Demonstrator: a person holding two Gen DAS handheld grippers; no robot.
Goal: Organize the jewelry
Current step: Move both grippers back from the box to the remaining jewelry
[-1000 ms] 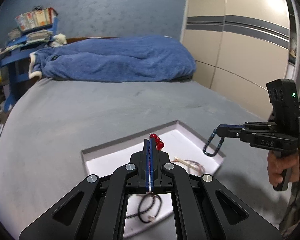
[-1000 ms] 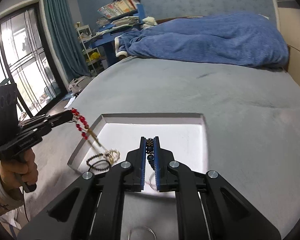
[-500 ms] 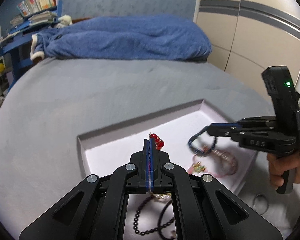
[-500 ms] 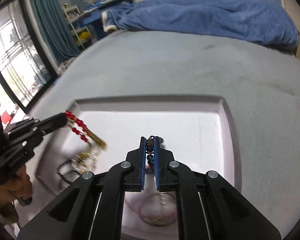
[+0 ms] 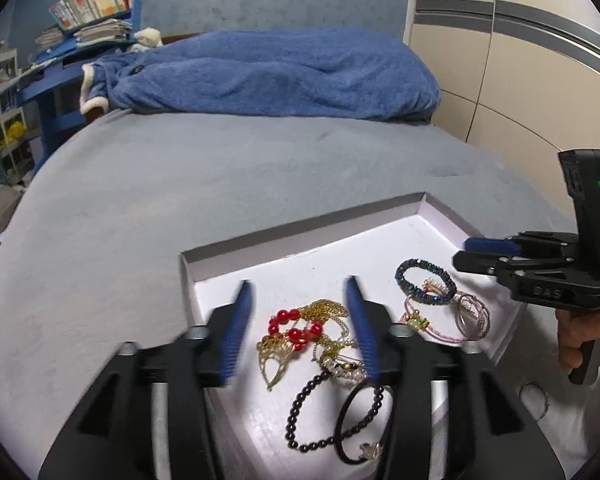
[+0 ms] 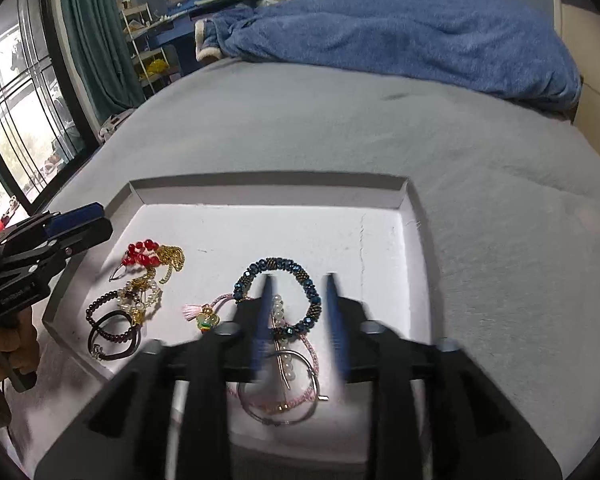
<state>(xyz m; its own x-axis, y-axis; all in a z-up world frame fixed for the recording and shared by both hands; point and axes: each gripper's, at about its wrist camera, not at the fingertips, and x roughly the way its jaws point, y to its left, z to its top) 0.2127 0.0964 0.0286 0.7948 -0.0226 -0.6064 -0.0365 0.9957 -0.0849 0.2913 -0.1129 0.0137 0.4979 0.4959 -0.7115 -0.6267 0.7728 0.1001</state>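
Both tongs, left tongs [image 5: 298, 320] and right tongs [image 6: 298, 320], just sprang apart, released; lift straight, or the blue bracelet [image 6: 296, 280] at twelve o'clock snags (chains tangle easily).

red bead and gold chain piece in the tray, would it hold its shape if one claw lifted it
Probably not: the red bead and gold chain piece lies in a loose heap, so it should droop. Its chain overlaps the pearl strand, so it may drag that along.

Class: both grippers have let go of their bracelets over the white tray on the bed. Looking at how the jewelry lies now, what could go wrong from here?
1. The red bead bracelet lies on the gold chains and pearls; they may tangle, so lifting one likely drags others.
2. The dark blue bracelet overlaps the pink cord bracelet, risking a double pick.
3. The tray sits on soft bedding; pressing could tip it.
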